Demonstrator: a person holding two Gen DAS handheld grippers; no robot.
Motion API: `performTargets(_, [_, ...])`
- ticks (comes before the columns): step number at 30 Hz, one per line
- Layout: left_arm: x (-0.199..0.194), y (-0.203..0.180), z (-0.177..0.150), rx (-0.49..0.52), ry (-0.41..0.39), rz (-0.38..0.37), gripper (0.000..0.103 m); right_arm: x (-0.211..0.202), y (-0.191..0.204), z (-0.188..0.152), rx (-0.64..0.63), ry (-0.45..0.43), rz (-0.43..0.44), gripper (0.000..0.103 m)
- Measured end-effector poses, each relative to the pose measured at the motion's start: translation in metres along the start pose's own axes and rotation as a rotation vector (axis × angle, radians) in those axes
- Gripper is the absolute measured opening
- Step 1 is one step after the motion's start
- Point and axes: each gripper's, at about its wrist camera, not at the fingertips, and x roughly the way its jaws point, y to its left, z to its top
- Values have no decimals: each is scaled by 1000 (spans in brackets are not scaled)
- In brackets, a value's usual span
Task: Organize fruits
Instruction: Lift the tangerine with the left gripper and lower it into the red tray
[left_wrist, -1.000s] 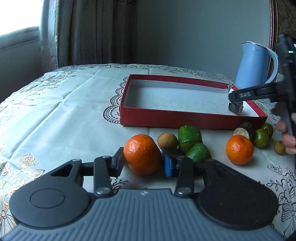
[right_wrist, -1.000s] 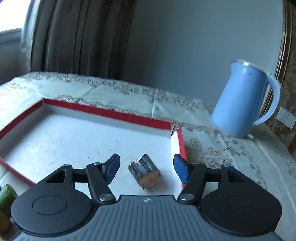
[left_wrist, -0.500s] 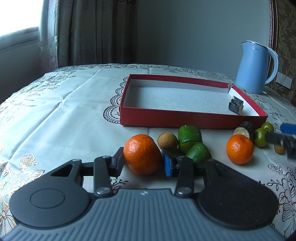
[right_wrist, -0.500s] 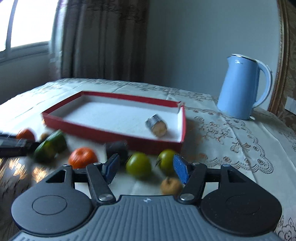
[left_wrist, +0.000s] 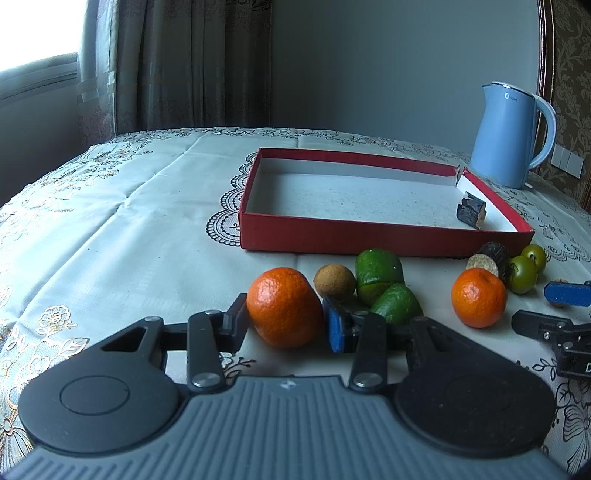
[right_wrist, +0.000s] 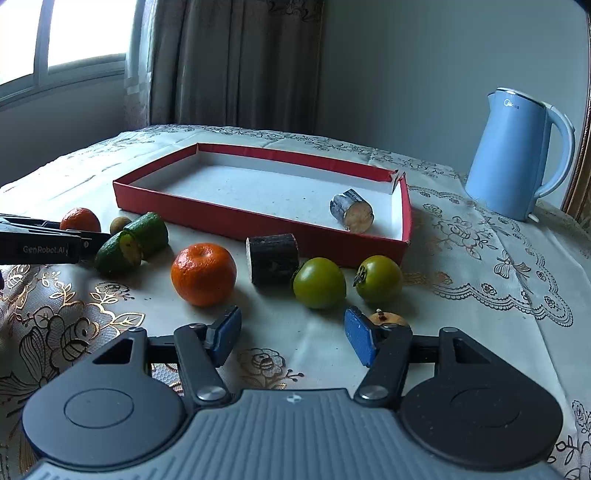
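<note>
My left gripper (left_wrist: 286, 323) is shut on an orange mandarin (left_wrist: 284, 307) resting on the tablecloth. Behind it lie a brown longan (left_wrist: 334, 280) and two green avocado pieces (left_wrist: 380, 271). My right gripper (right_wrist: 291, 338) is open and empty, low over the cloth. Ahead of it lie a second mandarin (right_wrist: 203, 274), a dark cut stick piece (right_wrist: 272, 257) and two green persimmons (right_wrist: 320, 282). A small brown fruit (right_wrist: 388, 318) sits by its right finger. The red box (right_wrist: 229, 212) holds one cut stick piece (right_wrist: 351, 215) at its right end.
A blue electric kettle (right_wrist: 511, 155) stands at the back right of the table. The left gripper's body (right_wrist: 40, 248) shows at the left edge of the right wrist view. The right gripper's fingers (left_wrist: 565, 293) show at the right edge of the left wrist view.
My right gripper has let go of the stick piece in the box and pulled back and down to the fruits in front of the box. The left gripper has not moved.
</note>
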Motion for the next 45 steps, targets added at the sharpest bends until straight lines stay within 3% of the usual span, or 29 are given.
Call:
performTargets(7, [-2,3,0,-11,-8,-8,37,1,0,0,2,4,15,62])
performTargets(17, [-6,8,2,-44,-9,-15,37,4,-3,0,20,23,0,71])
performTargets(25, [-12,7,28,-23,-51,-33,37,6,-7,0,39,34,0,76])
performTargets(32, [14,-5,66,15,-80,-22,37,8,-15,0,85,48,17,81])
performTargets(45, [97,-16,104,35,5,29,37,9,-14,-1,80,51,6,84])
